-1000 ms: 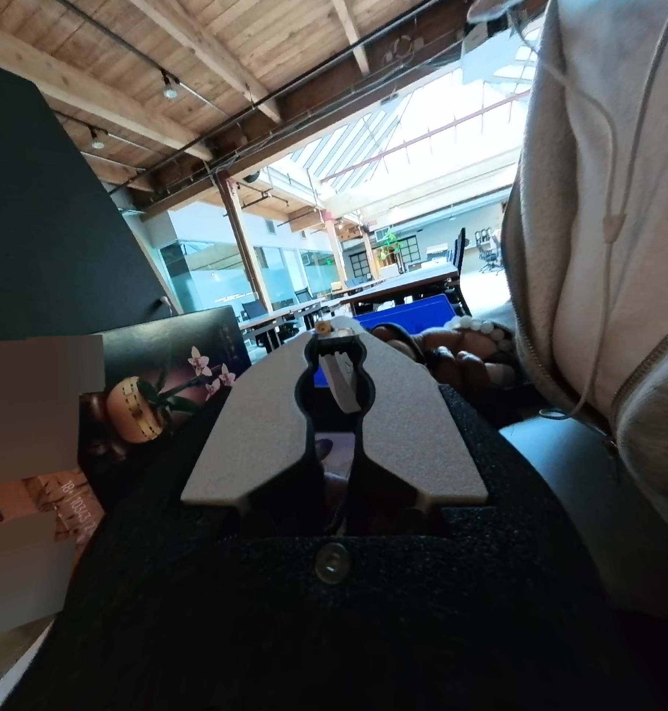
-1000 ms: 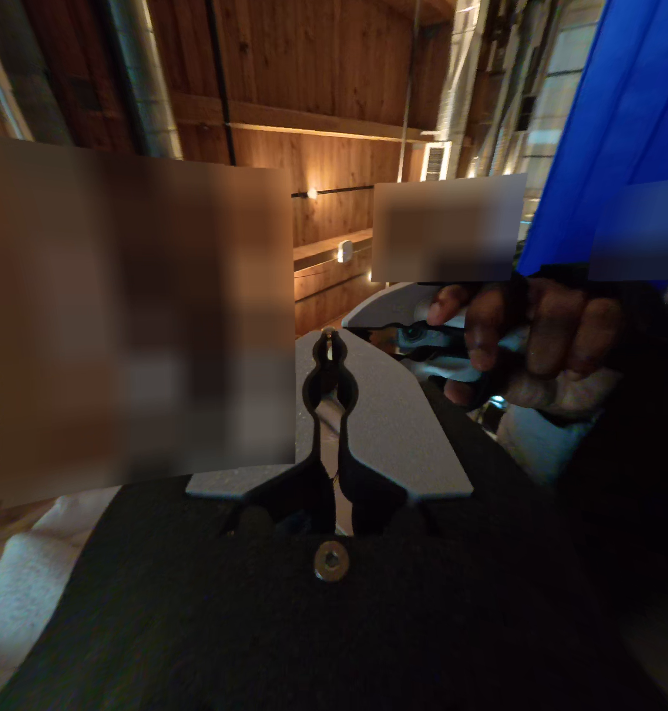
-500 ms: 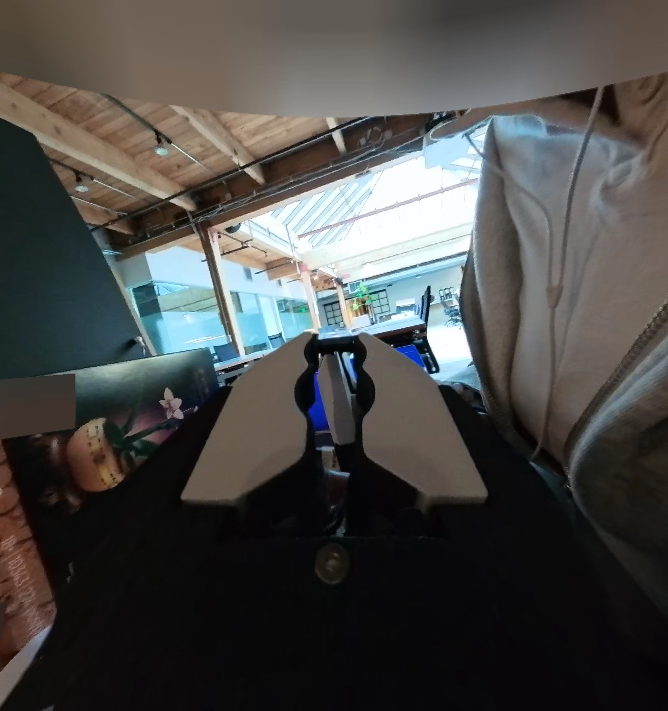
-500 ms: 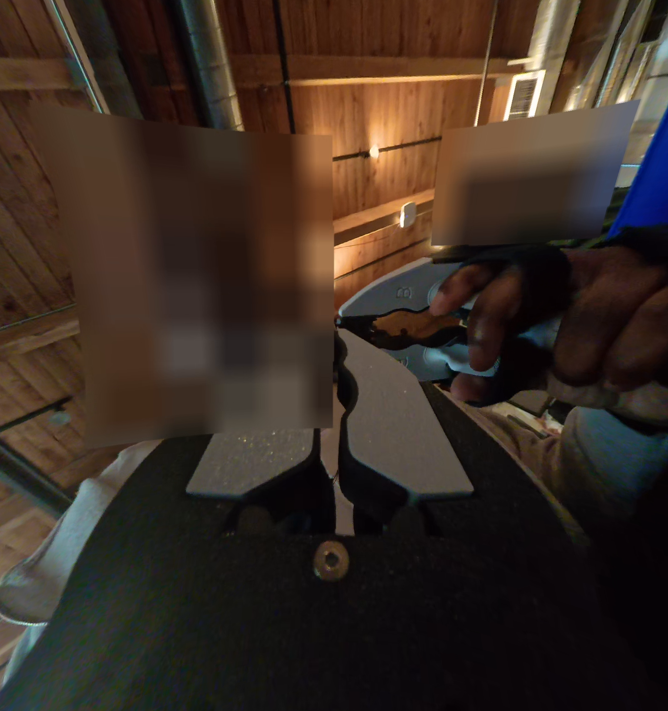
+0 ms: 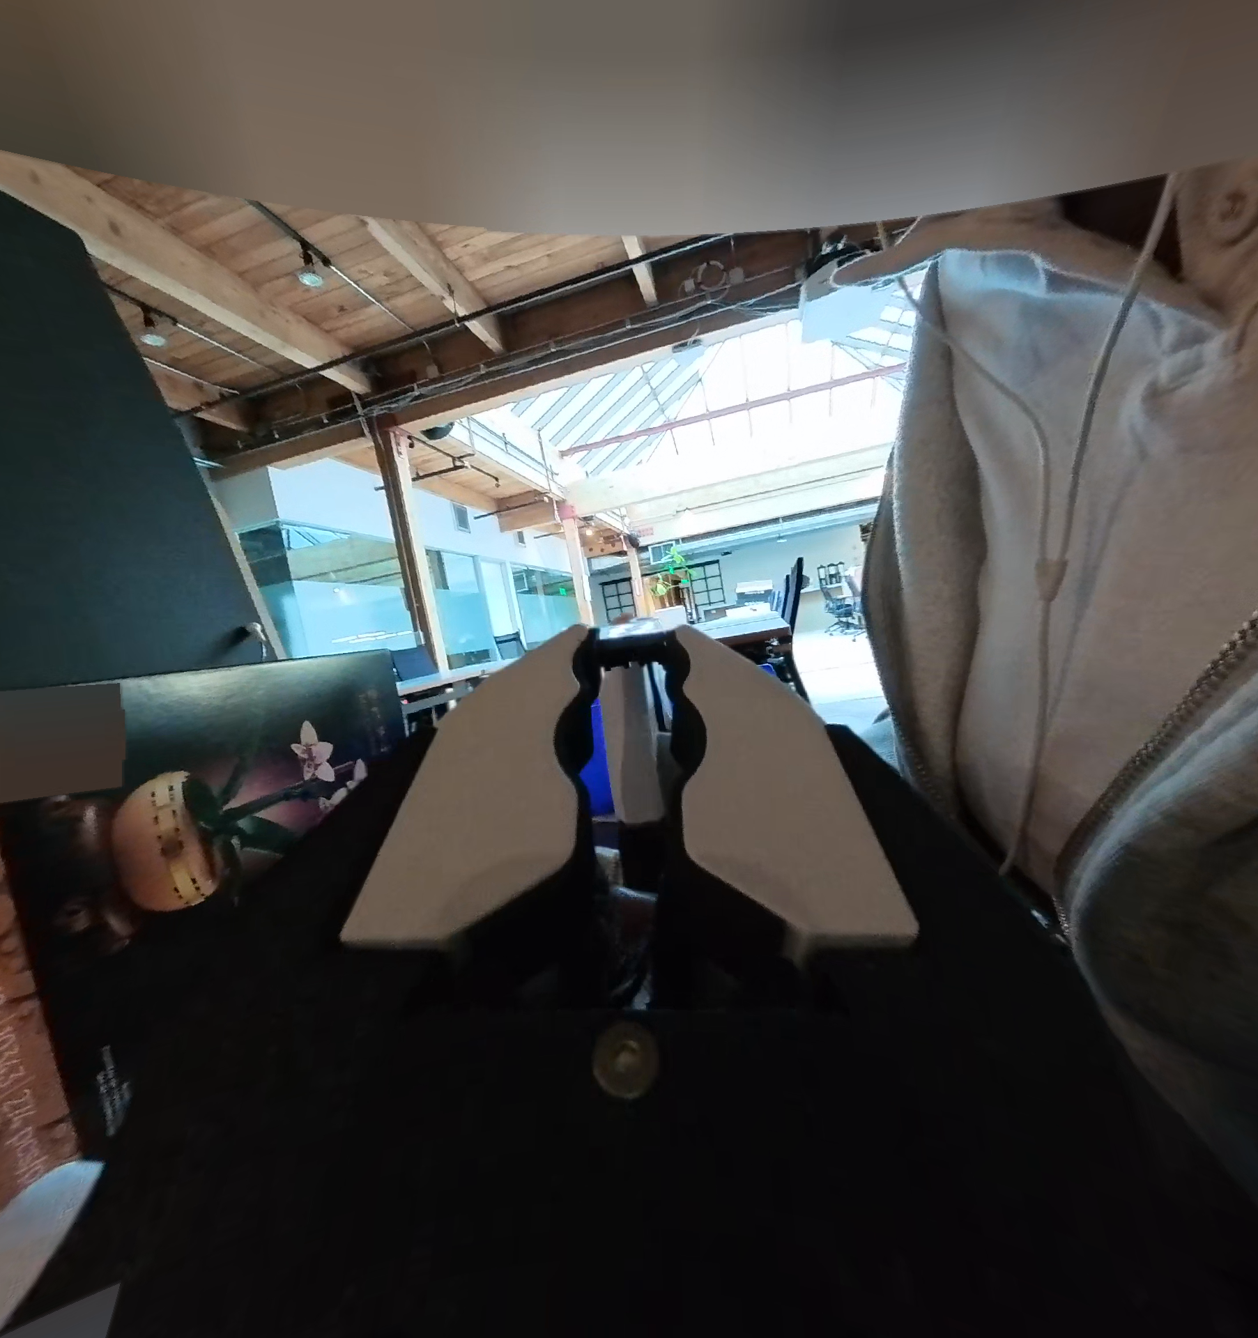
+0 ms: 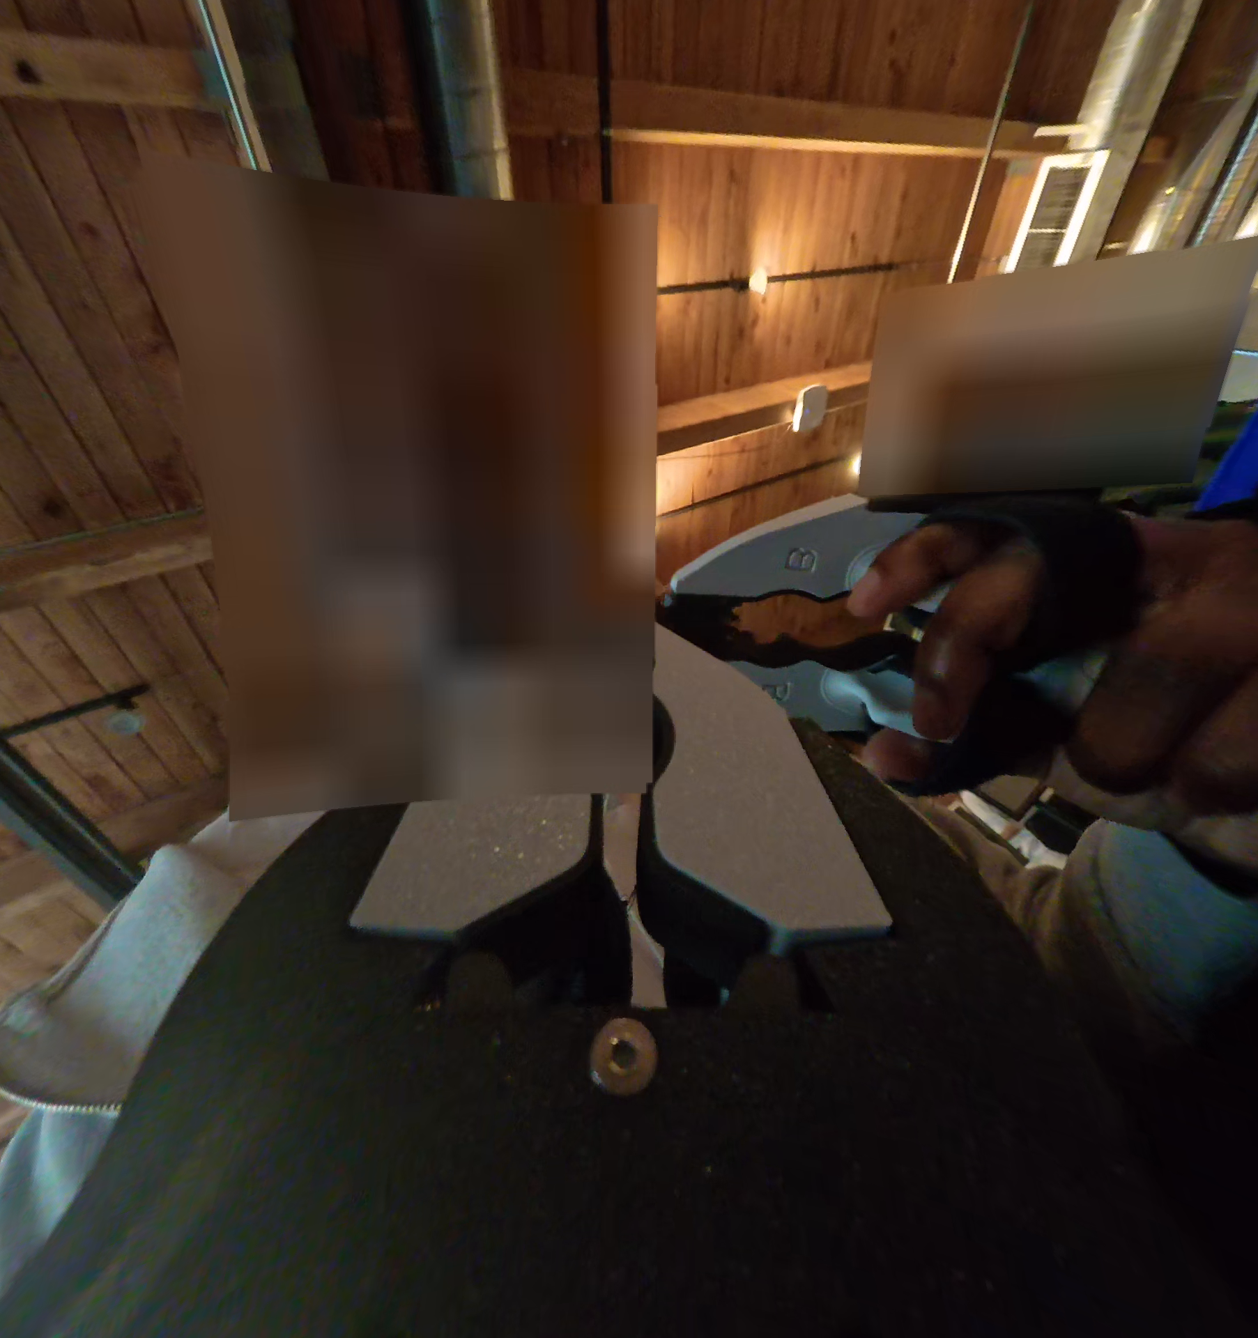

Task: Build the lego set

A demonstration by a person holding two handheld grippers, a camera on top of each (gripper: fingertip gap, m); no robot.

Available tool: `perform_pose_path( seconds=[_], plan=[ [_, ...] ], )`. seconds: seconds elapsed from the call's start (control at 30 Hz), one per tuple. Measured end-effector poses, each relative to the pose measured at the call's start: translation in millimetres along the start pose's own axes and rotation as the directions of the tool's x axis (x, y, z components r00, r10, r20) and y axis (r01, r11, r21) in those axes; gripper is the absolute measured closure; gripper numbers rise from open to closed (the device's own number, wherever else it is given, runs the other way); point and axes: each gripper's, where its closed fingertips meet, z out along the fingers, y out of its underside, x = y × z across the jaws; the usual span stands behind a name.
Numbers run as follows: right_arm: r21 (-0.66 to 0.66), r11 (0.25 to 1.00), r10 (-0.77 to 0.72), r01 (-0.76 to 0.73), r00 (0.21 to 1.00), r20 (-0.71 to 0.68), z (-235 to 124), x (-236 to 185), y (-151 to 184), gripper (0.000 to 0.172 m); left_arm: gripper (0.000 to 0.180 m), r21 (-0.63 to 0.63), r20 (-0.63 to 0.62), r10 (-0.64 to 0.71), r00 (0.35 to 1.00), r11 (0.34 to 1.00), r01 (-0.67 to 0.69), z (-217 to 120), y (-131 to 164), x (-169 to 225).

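Black and small, a piece (image 5: 629, 650) trailing a pale strip (image 5: 633, 753) stays pinched in my left hand-held gripper (image 5: 631, 655). Only the view has tipped toward the timber ceiling (image 5: 466, 289). My right hand-held gripper's (image 6: 647, 680) fingertips are hidden, so I cannot tell its state.

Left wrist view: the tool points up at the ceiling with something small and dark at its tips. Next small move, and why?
Probably tilt the left tool downward, grip unchanged: the small dark object sits only at its fingertips, and this view shows ceiling, a grey hoodie and a printed box, no work surface.
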Motion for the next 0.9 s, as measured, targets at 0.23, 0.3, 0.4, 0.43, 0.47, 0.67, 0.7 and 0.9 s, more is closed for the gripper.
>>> perform_pose_path(
  seconds=[0.23,0.3,0.4,0.43,0.47,0.67,0.7,0.9],
  plan=[
    [-0.040,0.999,-0.014,0.014,1.000,-0.003,2,1,3,0.172,0.164,0.021,-0.031,-0.048,0.998,0.999,0.049,0,-2,3],
    [-0.049,0.999,-0.012,0.012,1.000,0.002,3,1,4,0.172,0.164,0.017,-0.040,-0.054,0.998,0.998,0.055,1,-1,5],
    [-0.060,0.998,-0.012,0.012,1.000,0.002,3,1,6,0.172,0.164,0.024,-0.047,-0.066,0.997,0.997,0.067,0,-2,5],
    [-0.063,0.998,-0.011,0.011,1.000,-0.005,3,2,6,0.172,0.164,0.026,-0.049,-0.069,0.996,0.997,0.070,0,-2,5],
    [-0.063,0.998,-0.007,0.007,1.000,-0.004,3,2,6,0.172,0.164,0.026,-0.052,-0.072,0.996,0.997,0.073,0,-2,6],
    [-0.098,0.995,0.010,-0.011,1.000,-0.011,2,3,10,0.171,0.164,0.027,-0.090,-0.125,0.988,0.991,0.128,0,-2,9],
    [-0.112,0.994,0.002,-0.005,1.000,-0.022,2,3,11,0.172,0.164,0.027,-0.102,-0.145,0.984,0.988,0.149,-1,-2,10],
    [-0.237,0.971,-0.034,-0.003,0.988,-0.150,-2,5,19,0.171,0.164,0.004,-0.168,-0.248,0.954,0.968,0.252,-2,0,16]
  ],
)
